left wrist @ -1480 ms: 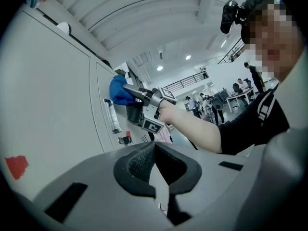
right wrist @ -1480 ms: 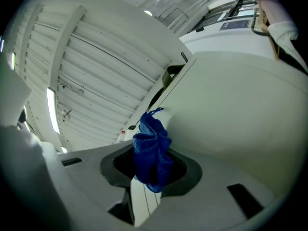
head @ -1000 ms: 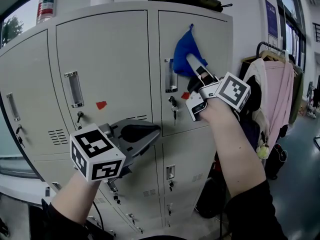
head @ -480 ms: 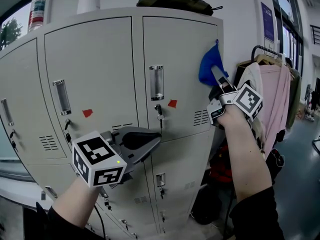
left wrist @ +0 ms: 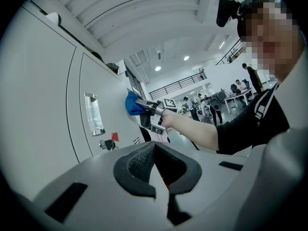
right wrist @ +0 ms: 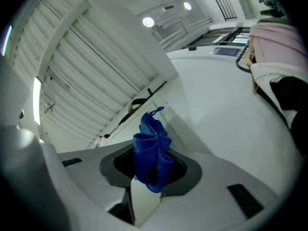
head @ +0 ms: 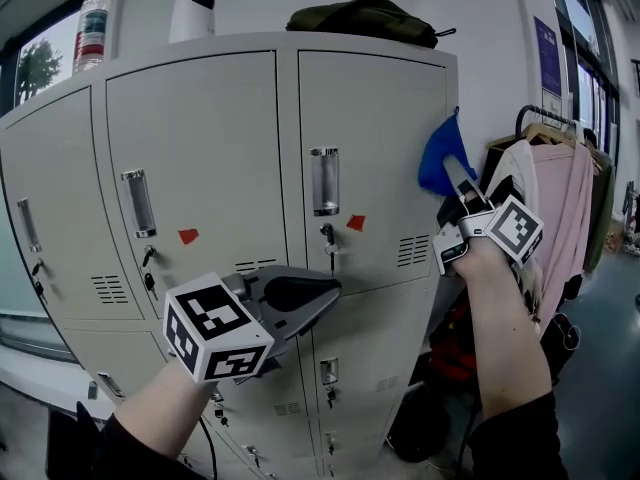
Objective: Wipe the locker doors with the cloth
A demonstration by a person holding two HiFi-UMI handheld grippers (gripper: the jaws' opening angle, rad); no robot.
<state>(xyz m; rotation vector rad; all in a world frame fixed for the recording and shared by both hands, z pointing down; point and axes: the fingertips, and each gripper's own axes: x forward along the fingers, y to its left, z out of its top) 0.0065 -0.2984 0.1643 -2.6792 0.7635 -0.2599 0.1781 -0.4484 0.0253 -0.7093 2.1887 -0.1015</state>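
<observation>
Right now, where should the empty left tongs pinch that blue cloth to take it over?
Pinch the blue fluffy cloth at its bunched top, which stands free above the right tongs. Bring the left tongs from the grey metal lockers side, probably; the lower end is clamped.

The grey lockers (head: 380, 108) carry on their top a plastic bottle (head: 91, 10) at the left edge, a white rounded device (head: 192, 15) beside it, and a dark bag (head: 362, 16) toward the right edge.
</observation>
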